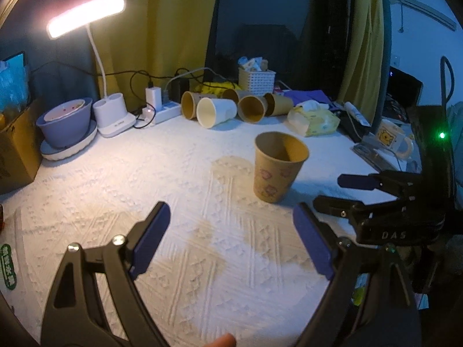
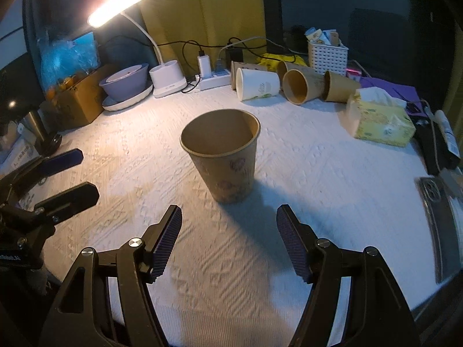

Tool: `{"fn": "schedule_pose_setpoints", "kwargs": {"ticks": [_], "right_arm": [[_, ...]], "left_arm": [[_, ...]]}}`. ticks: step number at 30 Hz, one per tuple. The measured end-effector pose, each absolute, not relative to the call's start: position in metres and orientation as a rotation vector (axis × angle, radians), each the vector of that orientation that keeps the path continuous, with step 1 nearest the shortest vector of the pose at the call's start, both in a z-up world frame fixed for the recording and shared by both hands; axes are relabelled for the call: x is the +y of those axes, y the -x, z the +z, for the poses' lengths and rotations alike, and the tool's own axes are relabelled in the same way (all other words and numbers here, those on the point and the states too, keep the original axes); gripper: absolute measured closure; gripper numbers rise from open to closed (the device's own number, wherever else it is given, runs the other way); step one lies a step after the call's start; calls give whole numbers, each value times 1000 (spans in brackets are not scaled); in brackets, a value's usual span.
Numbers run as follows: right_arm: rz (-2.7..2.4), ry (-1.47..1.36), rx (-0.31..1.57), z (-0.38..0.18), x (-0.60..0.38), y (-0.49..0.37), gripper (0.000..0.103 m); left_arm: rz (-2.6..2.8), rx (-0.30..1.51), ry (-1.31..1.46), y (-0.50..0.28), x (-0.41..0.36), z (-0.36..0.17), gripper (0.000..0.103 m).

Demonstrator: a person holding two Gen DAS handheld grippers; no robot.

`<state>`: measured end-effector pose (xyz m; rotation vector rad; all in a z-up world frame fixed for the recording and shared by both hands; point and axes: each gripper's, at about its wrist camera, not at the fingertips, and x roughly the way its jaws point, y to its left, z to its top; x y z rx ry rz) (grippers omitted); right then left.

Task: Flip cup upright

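Contents of worktop (image 2: 303,156), white textured cover, listed left to right.

1. Cardboard box (image 2: 78,101), far left edge.
2. Purple bowl (image 2: 124,82) on a white dish, beside the box.
3. Desk lamp (image 2: 115,4), lit, its white base just right of the bowl.
4. Power strip (image 2: 214,79) with charger and cables, at the back.
5. Left tool (image 1: 231,238): fingers apart, holding nothing, low over the cover; cup ahead and to its right.
6. Cup (image 2: 222,153), brown paper, printed pattern: standing mouth up at mid-worktop, touching neither tool. Task appears complete as it lies.
7. Right tool (image 2: 228,241): fingers apart, empty, cup directly ahead between the finger lines but clear of both.
8. Spare cups (image 2: 292,85), several, lying on their sides in a row at the back.
9. White basket (image 2: 327,53), behind the spare cups.
10. Tissue pack (image 2: 379,118), yellow, right of centre.

Risk note: the cup is light, empty and narrow at the base. A finger brushing its wall while either tool moves off would likely tip it over again. The soft, uneven cover offers poor footing, and both tools sit near enough for a careless sweep to make contact.
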<state>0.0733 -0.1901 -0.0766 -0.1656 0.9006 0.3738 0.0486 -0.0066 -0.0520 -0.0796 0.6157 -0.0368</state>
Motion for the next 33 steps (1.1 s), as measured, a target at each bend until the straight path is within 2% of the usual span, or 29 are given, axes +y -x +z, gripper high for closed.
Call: {"fn": "schedule_pose_setpoints", "kwargs": {"ticks": [33], "right_arm": [[273, 180, 685, 11, -194, -14, 32]], "left_arm": [[16, 343, 63, 17, -16, 28, 15]]}}
